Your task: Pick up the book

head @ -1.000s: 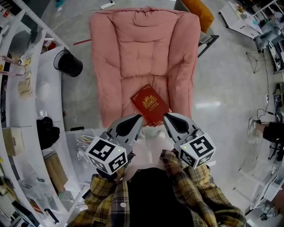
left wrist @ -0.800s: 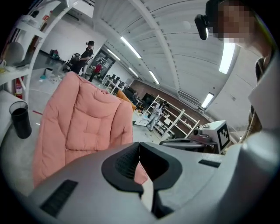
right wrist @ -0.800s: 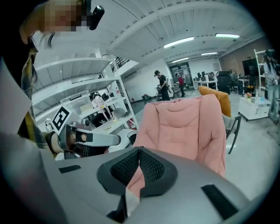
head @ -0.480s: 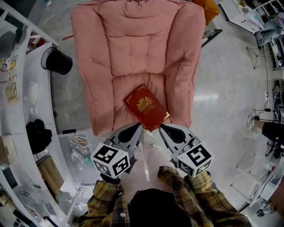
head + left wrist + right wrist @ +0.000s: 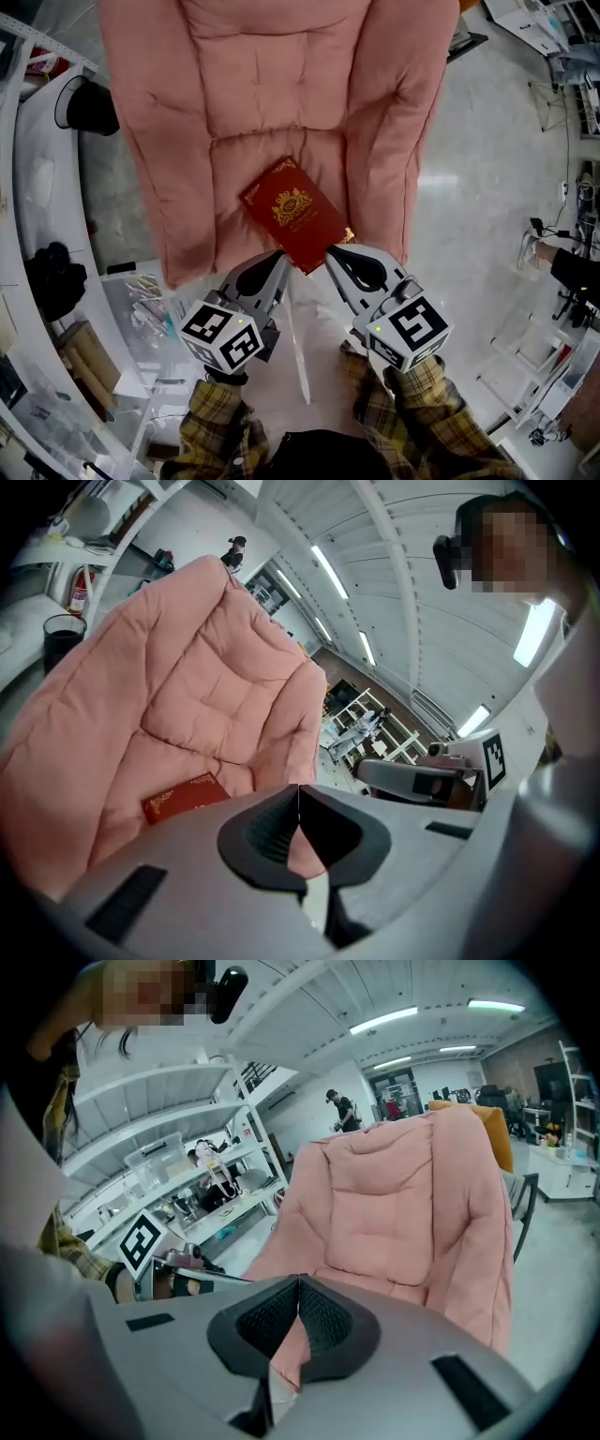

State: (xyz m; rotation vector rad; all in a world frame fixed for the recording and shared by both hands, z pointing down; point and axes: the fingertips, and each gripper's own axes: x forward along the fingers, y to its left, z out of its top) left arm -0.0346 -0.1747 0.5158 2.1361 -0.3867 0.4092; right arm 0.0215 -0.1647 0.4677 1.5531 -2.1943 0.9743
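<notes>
The book (image 5: 295,214) is a flat, hard rectangle. It is dark red with a shiny gold crest and gold corners. It is lying face up on the seat of the chair (image 5: 272,84), near the seat's front edge, turned so one corner is pointing at the person. The chair is big, pink and puffy, with soft stitched pillows and deep folds. The floor beside it is smooth and shiny.

The left gripper (image 5: 278,257) is smooth grey plastic with bumpy black pads, and its jaws are pressed together with nothing in them. The right gripper (image 5: 331,251) looks the same, and its jaws are also pressed together and holding nothing. Both tips are sitting at the seat's front edge, one on each side of the book's near corner. The right tip is just beside the book's edge, and no view shows if it is touching. Each gripper is carrying a cube with black and white squares.

Compared with a second ago, the chair is filling more of the head view, and both grippers are sitting closer to the book. The book is lying in the same spot on the seat.
</notes>
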